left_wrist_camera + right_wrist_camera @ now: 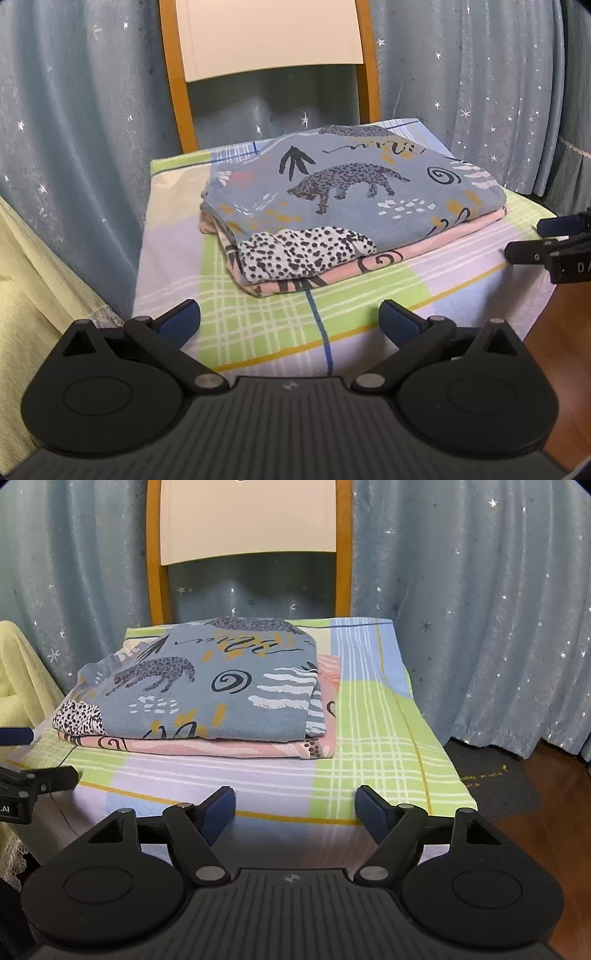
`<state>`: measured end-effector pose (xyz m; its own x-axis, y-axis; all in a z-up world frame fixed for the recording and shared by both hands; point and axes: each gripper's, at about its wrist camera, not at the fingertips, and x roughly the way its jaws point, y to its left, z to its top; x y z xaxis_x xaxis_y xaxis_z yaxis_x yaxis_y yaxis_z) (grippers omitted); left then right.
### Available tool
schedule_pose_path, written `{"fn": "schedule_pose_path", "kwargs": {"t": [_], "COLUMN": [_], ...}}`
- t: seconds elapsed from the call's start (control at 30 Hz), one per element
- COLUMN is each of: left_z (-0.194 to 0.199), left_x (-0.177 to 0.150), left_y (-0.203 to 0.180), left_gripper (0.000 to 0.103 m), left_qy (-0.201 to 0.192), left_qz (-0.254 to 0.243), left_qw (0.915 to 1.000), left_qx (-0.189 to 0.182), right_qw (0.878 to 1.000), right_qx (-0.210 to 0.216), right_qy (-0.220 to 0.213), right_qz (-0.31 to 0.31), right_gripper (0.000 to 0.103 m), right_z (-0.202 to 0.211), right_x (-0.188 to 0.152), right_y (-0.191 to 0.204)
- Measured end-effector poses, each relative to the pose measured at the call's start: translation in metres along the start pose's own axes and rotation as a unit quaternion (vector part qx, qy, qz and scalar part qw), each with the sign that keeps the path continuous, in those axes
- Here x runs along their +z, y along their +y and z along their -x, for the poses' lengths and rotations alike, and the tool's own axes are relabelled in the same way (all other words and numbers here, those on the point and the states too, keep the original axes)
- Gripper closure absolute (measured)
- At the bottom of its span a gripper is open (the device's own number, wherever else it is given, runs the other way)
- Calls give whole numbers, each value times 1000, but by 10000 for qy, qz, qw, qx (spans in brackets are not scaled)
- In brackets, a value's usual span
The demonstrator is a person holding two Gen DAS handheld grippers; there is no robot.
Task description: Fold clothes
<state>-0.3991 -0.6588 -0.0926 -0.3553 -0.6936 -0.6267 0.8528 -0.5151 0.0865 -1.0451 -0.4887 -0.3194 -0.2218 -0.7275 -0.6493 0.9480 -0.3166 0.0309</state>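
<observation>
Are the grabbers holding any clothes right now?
No. The left gripper and right gripper are both open and empty; the folded clothes lie untouched.

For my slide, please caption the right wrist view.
Open right gripper before folded clothes on a checked cloth.

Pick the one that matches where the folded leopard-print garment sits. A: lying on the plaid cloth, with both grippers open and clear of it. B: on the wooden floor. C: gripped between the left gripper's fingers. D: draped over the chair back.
A: the folded garment rests on the plaid cloth, while the left gripper and right gripper sit open, short of it.
</observation>
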Motion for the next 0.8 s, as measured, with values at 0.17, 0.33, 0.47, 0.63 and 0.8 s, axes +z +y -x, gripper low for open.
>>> {"fn": "schedule_pose_path", "kwargs": {"t": [0.17, 0.33, 0.47, 0.63, 0.8], "left_z": [-3, -5, -6, -8, -7], "left_x": [2, 2, 3, 3, 3], "left_y": [2, 2, 1, 3, 0], "left_gripper": [1, 1, 1, 0, 0], "left_qy": [99, 92, 90, 108, 46], "left_qz": [109, 153, 163, 268, 173], "left_qw": [9999, 9998, 9998, 9995, 9998], "left_qx": [-60, -66, -51, -113, -62], "right_qw": [10000, 9999, 9999, 9999, 9999], "right_qx": [29, 28, 31, 22, 22], "right_qy": [60, 90, 120, 134, 152], "right_qz": [-28, -66, -57, -5, -7], "right_gripper": [14, 10, 7, 4, 3], "right_z": [-3, -5, -5, -6, -6], "right_x": [0, 2, 3, 2, 3], "right_y": [2, 7, 7, 10, 10]}}
